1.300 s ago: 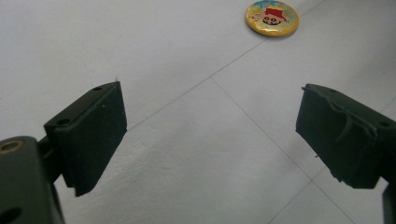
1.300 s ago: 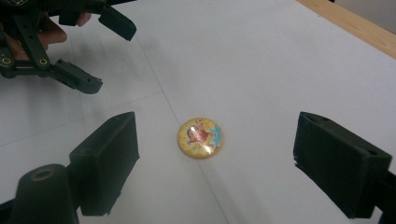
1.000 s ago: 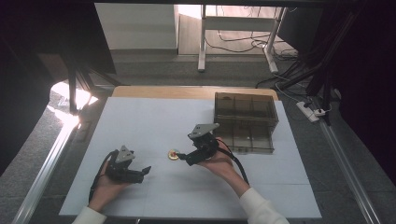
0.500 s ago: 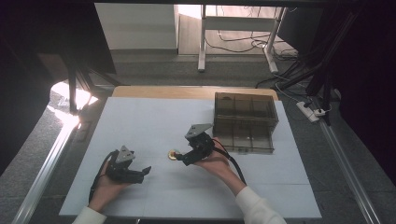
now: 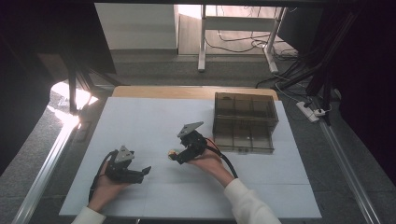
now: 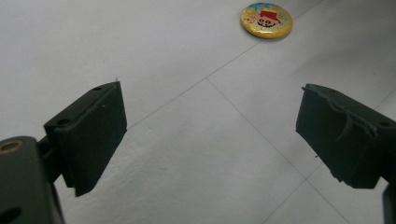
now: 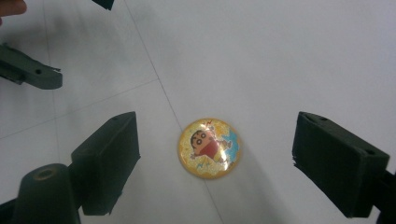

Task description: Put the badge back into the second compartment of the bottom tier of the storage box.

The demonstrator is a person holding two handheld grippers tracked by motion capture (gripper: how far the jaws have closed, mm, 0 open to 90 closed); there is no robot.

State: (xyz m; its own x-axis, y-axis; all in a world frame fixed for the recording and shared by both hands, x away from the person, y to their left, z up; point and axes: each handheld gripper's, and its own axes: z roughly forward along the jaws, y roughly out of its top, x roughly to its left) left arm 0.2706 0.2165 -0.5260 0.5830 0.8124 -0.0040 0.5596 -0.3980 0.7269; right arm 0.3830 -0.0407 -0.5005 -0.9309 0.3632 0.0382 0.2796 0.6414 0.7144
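A round cartoon badge (image 7: 209, 148) is seen lying flat on the white table (image 5: 140, 116), between the spread jaws of the right gripper (image 5: 180, 157), untouched by either. The left gripper (image 5: 140, 173) is held nearby on the table, jaws released and holding nothing. A smoky divided box (image 5: 243, 122) is set well apart.
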